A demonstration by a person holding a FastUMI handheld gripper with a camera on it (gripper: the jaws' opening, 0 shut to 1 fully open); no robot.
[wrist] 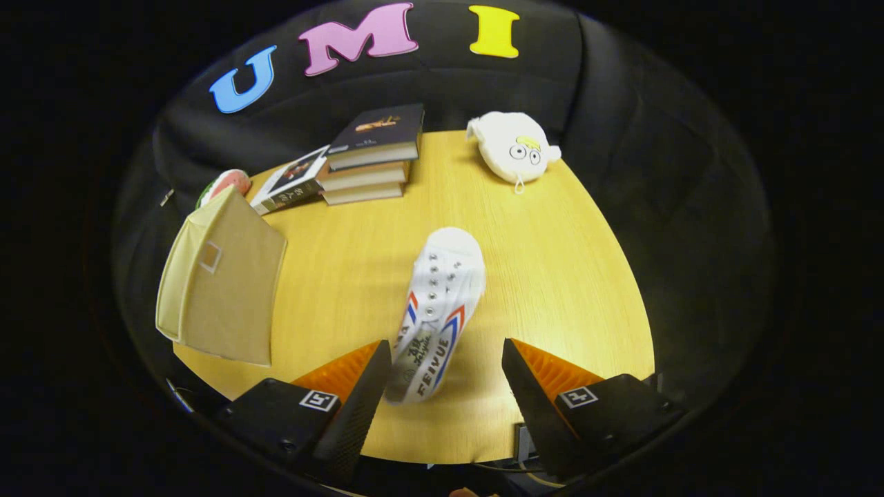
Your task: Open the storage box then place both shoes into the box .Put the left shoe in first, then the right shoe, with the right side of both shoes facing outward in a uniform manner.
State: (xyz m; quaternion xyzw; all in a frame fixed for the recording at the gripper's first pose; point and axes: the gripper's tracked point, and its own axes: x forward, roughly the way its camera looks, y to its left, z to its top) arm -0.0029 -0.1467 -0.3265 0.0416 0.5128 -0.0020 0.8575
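I've got the gripper (pixel 442 376) wide open around the shoe (pixel 438 314) mid-frame, so I reckon next is clamping it and hauling it to the box (pixel 221 283) at left.

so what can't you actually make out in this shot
- Storage box, gripper view: its beige wall faces the camera, hiding the inside and any shoe in it.
- Shoe: heel end sits between the open fingers, partly behind the left one; contact unclear.
- Red and green item behind the box: mostly covered, unidentifiable.
- Book covers: too small to read.
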